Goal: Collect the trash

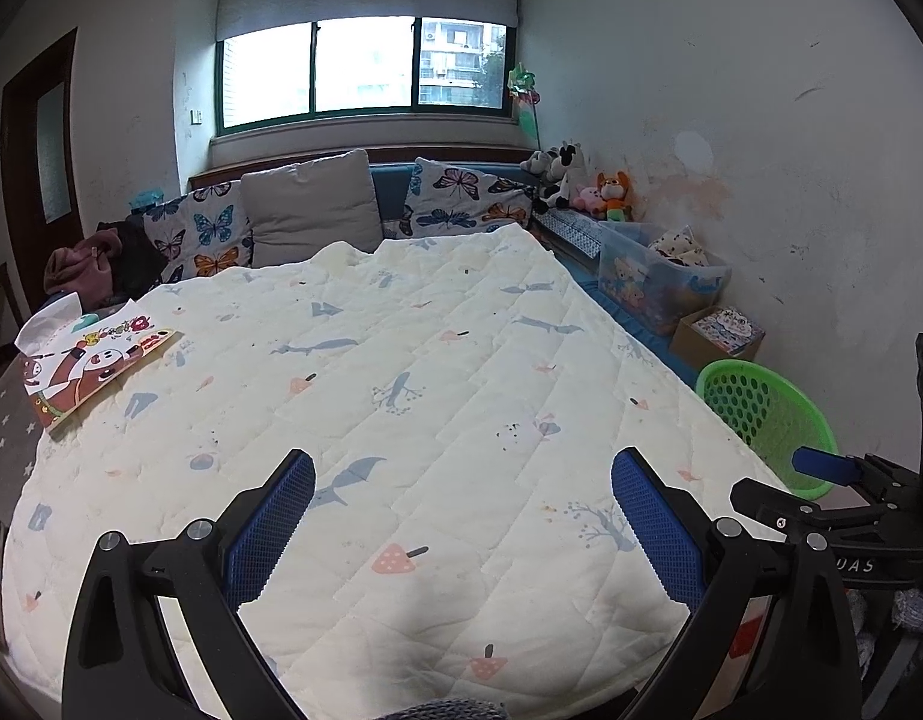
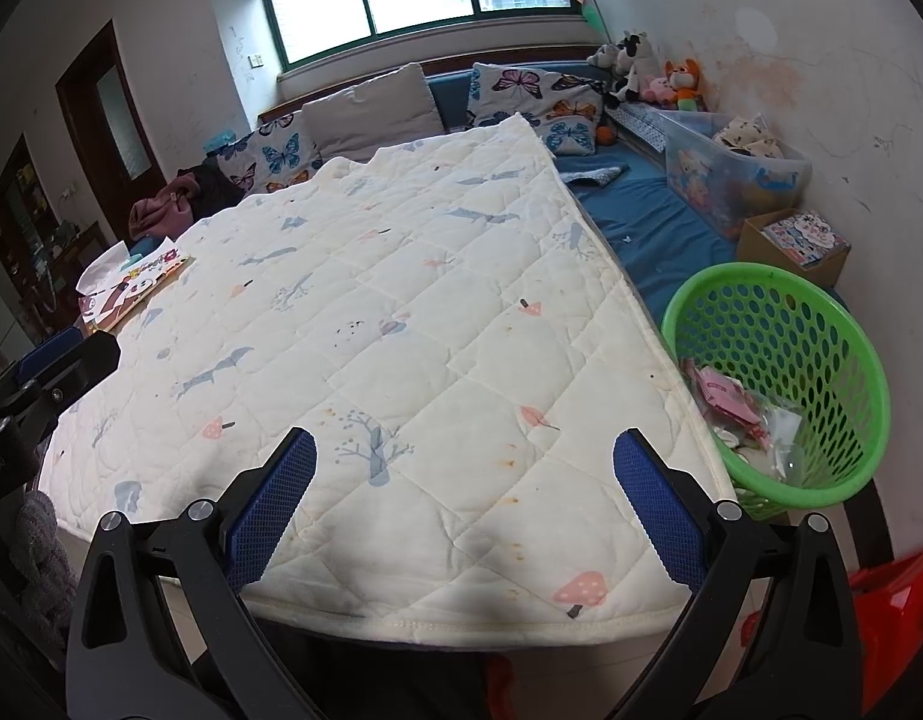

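Basket: the green perforated basket (image 2: pixel 779 384) stood off the right edge of the quilt (image 2: pixel 401 330), near end, on the blue sheet (image 2: pixel 659 228); it was tilted, its round mouth opening up and toward the near left
Trash: pink and white wrappers (image 2: pixel 743 414) lay heaped in the basket's lower, near-left part; single pieces too jumbled to give a long axis
Quilt: cream, printed with mushrooms, trees and birds, spread flat, its long axis running from near to far toward the window (image 1: pixel 365 69)
Left gripper: the left gripper (image 1: pixel 461 516) hovered over the near end of the quilt, fingers pointing far toward the pillows (image 1: pixel 311 210); jaws wide apart, nothing between the blue pads (image 1: pixel 269 534)
Right gripper: the right gripper (image 2: pixel 464 504) was held low over the near right part of the quilt, aimed far and slightly left; jaws spread wide and empty, the basket just right of its right finger
Both grippers: side by side, near each other; each one's edge showed in the other's view
Picture book: the picture book (image 1: pixel 95 366) lay flat at the quilt's far-left edge, well apart from both grippers
Far right: a clear storage bin (image 2: pixel 731 174) and a cardboard box (image 2: pixel 791 246) stood against the wall beyond the basket, with plush toys (image 2: pixel 647 72) farther back
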Demonstrator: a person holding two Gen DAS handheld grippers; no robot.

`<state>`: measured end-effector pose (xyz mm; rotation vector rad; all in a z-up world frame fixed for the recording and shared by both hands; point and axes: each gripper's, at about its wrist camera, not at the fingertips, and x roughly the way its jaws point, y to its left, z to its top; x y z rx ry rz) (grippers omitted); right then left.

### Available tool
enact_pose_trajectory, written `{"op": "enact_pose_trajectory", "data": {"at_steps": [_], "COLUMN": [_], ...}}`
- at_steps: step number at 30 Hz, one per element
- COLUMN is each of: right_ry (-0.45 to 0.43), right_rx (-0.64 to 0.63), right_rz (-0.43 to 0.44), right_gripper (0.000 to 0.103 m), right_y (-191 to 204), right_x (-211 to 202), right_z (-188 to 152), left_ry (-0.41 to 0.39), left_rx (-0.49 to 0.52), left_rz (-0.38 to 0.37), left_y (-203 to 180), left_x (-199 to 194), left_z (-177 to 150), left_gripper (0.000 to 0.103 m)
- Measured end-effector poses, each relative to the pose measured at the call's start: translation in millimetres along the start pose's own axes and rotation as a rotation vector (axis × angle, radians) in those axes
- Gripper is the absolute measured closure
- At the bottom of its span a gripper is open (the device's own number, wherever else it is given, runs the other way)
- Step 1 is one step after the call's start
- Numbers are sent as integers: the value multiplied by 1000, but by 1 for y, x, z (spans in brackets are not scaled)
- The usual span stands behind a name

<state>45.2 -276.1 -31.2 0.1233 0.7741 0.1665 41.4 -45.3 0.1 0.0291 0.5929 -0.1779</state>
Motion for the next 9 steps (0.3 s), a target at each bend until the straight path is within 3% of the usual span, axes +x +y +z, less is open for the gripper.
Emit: {"op": "enact_pose_trajectory", "data": {"at_steps": [9], "right_ry": [-3], "right_rx": [-2], "right_rz": [-4], "right_gripper": [4], "right_y": [1], "right_x": [0], "right_z": [1], "left_ry": [5], "left_rx": [11], "left_rz": [19], "left_y": [0], "left_x": [2], "left_z": [1], "left_gripper": [7]}}
